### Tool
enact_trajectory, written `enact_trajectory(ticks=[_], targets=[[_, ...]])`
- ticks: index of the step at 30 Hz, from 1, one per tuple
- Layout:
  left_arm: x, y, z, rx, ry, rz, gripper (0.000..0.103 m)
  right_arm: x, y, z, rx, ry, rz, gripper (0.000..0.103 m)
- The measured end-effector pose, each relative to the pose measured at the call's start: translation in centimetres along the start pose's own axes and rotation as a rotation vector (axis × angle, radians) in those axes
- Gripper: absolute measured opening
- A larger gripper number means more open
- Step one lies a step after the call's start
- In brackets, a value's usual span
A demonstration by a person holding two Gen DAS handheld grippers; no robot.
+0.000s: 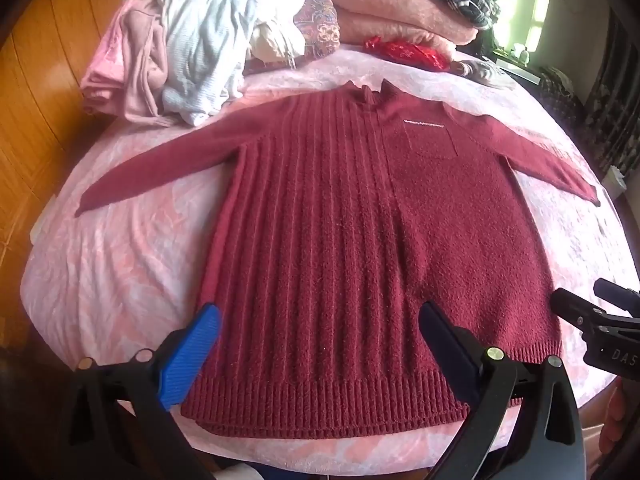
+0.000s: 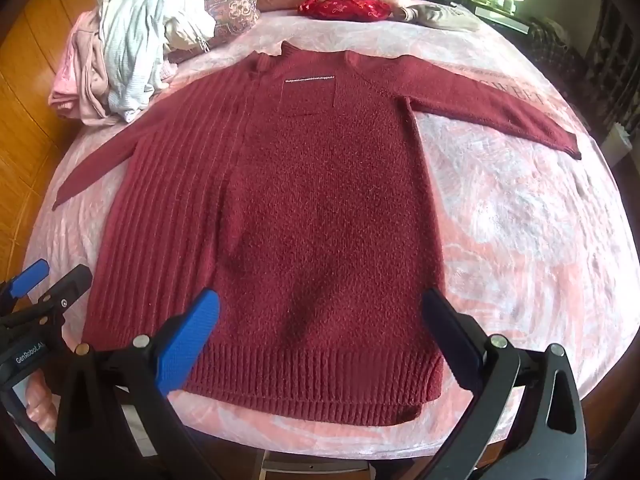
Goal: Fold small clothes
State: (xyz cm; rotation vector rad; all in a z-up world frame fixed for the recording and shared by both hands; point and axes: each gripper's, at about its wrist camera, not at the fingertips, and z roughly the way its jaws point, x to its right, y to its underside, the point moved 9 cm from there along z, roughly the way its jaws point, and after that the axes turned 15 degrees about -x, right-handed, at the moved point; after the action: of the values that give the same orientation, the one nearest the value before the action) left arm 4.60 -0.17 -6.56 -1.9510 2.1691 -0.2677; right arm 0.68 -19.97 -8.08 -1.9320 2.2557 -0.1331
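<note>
Left claw (image 1: 320, 344) hangs w/ jaws spread as wide as they go, nothing between them but air — the dark red sweater (image 1: 360, 240) lies flat right under and ahead of it, hem nearest, collar far, both sleeves out to the sides. Blue pad (image 1: 190, 360) sits over the hem's left corner, the black one over mid-hem. Off to this claw's right, the other gripper's nose pokes into the picture by the sweater's right edge.

Risk, as I judge it: the knit is thick and fuzzy, so a pinch at the hem could grab only the top layer, and the fold would drag the back crooked. The soft pink bedspread (image 1: 120, 280) underneath could also get caught in the bite & lift along.

Right claw (image 2: 320, 340), from its own cam: also wide apart, empty, over the hem's right half. The sweater runs away ahead of it, right sleeve stretched far out to the upper right — long enough to trail or flop back if the body is folded first.

Surface is a bed w/ a pale pink patterned cover. Far ahead-left of the claws sits a heap of unfolded clothes (image 2: 132, 52), pink and white; behind it folded blankets, a red pouch (image 2: 344, 8). Wood floor (image 2: 28, 100) off to the left, a bright window far right.
</note>
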Motion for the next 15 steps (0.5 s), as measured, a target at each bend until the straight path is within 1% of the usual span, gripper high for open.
enact_trajectory(ticks=[6,15], targets=[[-0.53,-0.06,-0.23,0.006,-0.013,-0.011,0.099,0.45,-0.05,-0.27,0.014,0.012,0.007,0.100],[-0.98,-0.26,-0.17,0.002,-0.019,-0.018,0.099,0.03,-0.24,-0.65,0.036,0.020,-0.016,0.100]])
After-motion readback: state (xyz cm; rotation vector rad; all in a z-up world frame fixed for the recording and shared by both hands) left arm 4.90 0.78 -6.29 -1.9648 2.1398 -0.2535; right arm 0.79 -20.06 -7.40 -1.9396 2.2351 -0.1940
